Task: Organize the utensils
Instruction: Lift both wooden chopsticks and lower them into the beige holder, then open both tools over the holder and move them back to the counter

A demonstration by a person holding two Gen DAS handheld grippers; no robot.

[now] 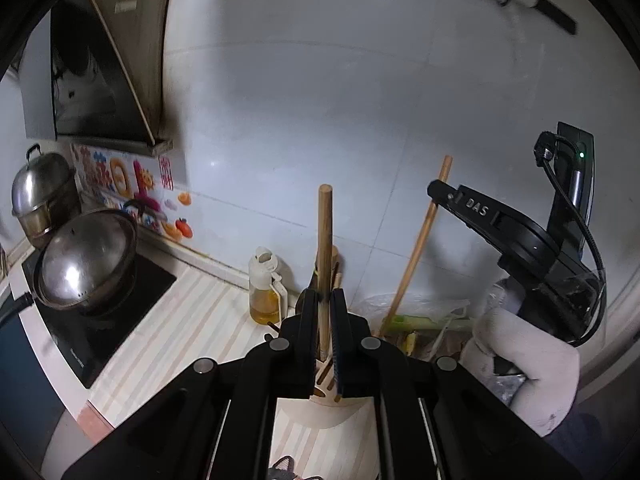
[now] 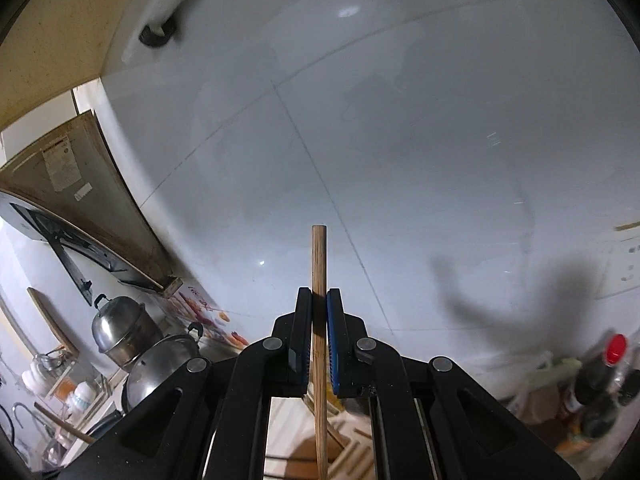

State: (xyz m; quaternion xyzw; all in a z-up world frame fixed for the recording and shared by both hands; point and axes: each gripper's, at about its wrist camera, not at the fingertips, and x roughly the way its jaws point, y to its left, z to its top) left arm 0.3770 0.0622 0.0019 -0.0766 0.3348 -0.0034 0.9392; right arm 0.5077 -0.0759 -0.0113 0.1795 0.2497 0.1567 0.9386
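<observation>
Right gripper marking: the letters "DAS" stand in pale capitals on the black arm of the right gripper (image 1: 433, 191), seen from the left wrist view.
Wall sticker: red characters stand on a small white sticker (image 1: 165, 172) on the tiled wall beside the hood; they cannot be read.
Splashback decal: large coloured characters on the decal (image 1: 116, 178) behind the pots; not legible.
Hood side label: a printed paper label (image 2: 60, 166) on the hood casing; print too small to read.
</observation>
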